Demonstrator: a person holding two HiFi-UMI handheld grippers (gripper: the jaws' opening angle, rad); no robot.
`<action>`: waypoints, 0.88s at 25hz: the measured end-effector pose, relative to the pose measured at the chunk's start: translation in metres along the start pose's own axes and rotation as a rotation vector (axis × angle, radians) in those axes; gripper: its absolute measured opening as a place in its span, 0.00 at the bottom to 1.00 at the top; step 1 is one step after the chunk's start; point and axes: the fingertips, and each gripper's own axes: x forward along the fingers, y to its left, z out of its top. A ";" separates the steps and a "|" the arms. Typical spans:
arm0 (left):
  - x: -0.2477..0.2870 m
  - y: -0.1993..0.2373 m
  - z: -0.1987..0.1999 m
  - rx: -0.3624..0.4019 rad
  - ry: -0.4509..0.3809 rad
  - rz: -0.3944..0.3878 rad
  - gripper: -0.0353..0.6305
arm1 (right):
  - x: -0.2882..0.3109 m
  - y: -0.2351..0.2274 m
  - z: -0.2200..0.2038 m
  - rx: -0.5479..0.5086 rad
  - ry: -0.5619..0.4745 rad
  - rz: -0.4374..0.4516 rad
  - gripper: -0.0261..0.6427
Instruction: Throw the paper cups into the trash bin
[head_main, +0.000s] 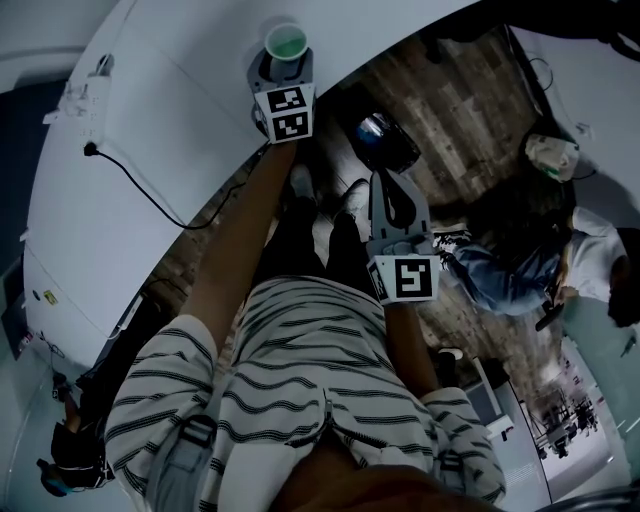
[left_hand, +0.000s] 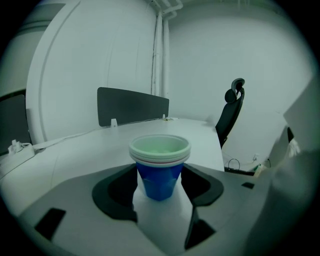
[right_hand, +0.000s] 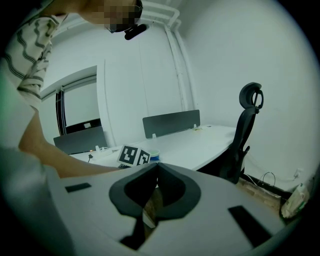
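Left gripper (left_hand: 159, 172) jaws press the sides of the paper cups (left_hand: 160, 150). The cups are a nested blue stack with white rolled rims, thin and crushable. They stand upright near the desk (head_main: 150, 150)'s curved edge. This looks like the pickup. Next comes a gentle lift toward what seems a dark round bin (head_main: 385, 140) on the floor. Right gripper (right_hand: 157, 167) is closed and empty.

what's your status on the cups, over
Left gripper jaws bracketing the stacked paper cups on the table, grip unconfirmed. Right gripper jaws shut, empty. Nothing blocking the cups.
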 end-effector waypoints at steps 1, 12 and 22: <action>-0.001 0.000 0.002 -0.002 -0.003 -0.003 0.49 | 0.000 0.000 0.000 0.000 -0.001 -0.002 0.06; -0.019 -0.006 0.023 -0.006 -0.037 -0.023 0.48 | -0.013 -0.004 0.005 0.012 -0.026 -0.040 0.06; -0.051 -0.032 0.056 0.000 -0.099 -0.043 0.48 | -0.042 -0.024 0.010 0.042 -0.076 -0.101 0.06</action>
